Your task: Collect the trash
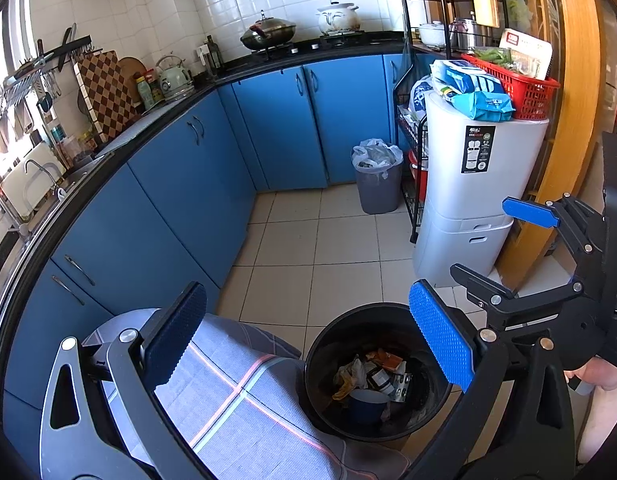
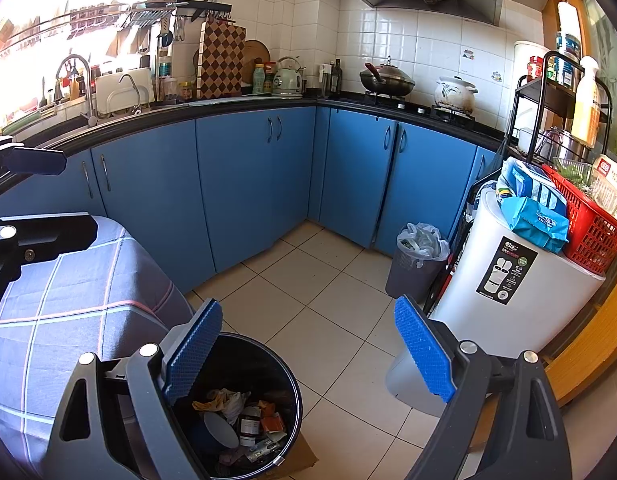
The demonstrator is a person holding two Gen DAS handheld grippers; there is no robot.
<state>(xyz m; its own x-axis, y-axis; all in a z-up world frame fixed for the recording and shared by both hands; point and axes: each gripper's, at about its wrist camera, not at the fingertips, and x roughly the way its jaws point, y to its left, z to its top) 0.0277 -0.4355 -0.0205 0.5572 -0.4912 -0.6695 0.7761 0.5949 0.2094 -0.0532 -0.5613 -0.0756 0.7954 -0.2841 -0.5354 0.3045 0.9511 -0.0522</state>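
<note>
We see a kitchen with a run of blue cabinets (image 2: 244,184) under a dark bench (image 2: 236,103) that wraps around the corner. A wok (image 2: 386,78) and a white pot (image 2: 454,94) sit on the stove at the back, and a checkered cutting board (image 2: 221,60) leans against the tiled wall.

To the right stands a tall white bin (image 1: 480,184) with blue packets (image 1: 474,88) and a red basket (image 1: 516,80) on top. A plaid cloth (image 2: 68,300) covers a surface low on the left of both views.

On the floor by the far cabinets we see a grey waste basket (image 1: 378,186) lined with a plastic bag.

Just beside the cloth-covered surface stands a black trash can (image 1: 378,372) on the tiled floor (image 1: 308,248). The trash (image 1: 372,376) lies inside it: crumpled paper, a small jar, an orange wrapper and a blue cup. In the right wrist view the same trash (image 2: 244,420) shows at the bottom of the can (image 2: 252,404).

Our left hand-held gripper (image 1: 304,340) has its blue pads spread wide, with nothing between them, one pad over the cloth and one over the can's rim. Our right hand-held gripper (image 2: 308,350) is likewise spread wide and holds nothing; it also appears at the right edge of the left wrist view (image 1: 484,260), near the white bin.
</note>
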